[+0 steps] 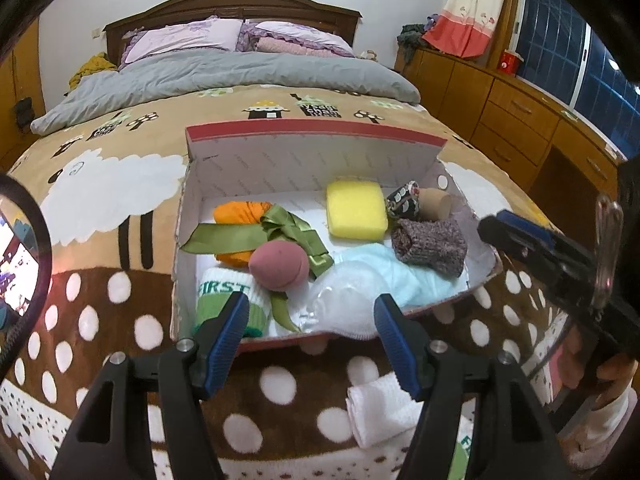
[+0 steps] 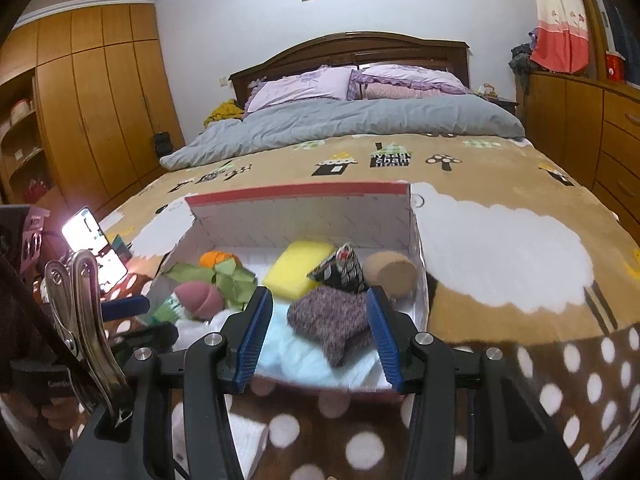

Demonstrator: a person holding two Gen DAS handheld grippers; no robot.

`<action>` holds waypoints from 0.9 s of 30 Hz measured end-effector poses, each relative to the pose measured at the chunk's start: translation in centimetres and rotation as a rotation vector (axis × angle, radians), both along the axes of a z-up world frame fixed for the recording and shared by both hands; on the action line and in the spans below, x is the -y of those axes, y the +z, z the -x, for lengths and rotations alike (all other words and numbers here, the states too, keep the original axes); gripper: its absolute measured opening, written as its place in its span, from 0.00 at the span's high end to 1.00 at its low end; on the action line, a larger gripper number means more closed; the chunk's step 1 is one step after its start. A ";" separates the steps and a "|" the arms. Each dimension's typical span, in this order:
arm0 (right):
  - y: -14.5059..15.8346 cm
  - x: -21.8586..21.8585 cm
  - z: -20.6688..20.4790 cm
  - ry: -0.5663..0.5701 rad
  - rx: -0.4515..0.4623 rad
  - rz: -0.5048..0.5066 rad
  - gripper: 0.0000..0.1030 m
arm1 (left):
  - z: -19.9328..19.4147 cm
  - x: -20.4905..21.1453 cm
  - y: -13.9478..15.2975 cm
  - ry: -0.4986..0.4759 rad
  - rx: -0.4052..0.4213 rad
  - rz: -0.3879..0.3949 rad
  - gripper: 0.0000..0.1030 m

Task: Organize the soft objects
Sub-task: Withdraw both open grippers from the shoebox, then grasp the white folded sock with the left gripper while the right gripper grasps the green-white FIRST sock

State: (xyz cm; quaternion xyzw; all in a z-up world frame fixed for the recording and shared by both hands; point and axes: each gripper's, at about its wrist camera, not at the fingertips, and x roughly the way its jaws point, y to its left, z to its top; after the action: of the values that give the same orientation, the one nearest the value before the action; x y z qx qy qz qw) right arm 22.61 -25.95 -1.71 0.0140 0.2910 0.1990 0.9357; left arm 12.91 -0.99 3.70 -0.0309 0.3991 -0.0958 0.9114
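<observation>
Blue-padded and empty, the left gripper [image 1: 310,344] hangs wide apart over the near edge of the box [image 1: 316,130], nothing between its jaws. Beside it, the right gripper [image 2: 320,340] stands half spread, also gripping nothing, framing the grey knitted sock [image 2: 330,322] without touching it. Inside the box: a yellow sponge [image 1: 356,210] at the back, an orange cloth [image 1: 236,214] under a green ribbon [image 1: 280,232], a pink puff [image 1: 278,266], a green-and-white sock [image 1: 228,300] in the near left corner, a pale blue cloth [image 1: 392,276], a patterned pouch [image 1: 402,202] and a tan roll [image 1: 436,204]. Outside, a folded white cloth [image 1: 380,412] lies on the spotted blanket [image 1: 120,280], just before the box.
</observation>
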 end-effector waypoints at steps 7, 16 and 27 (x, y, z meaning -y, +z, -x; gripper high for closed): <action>-0.6 0.2 2.7 0.013 -0.028 0.003 0.51 | 1.3 0.0 -0.2 -0.005 -0.009 0.012 0.33; -2.4 0.1 6.4 0.030 -0.098 0.015 0.51 | 2.5 0.2 -1.2 -0.030 -0.035 0.031 0.33; -4.8 -0.9 9.6 0.050 -0.185 0.045 0.51 | 3.3 0.2 -2.8 -0.029 -0.083 0.020 0.33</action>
State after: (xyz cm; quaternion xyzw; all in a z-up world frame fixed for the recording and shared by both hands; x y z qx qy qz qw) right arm 13.05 -25.03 -6.47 0.0038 0.3808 0.2136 0.8996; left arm 9.60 -1.23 0.86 -0.0381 0.4360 -0.1114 0.8922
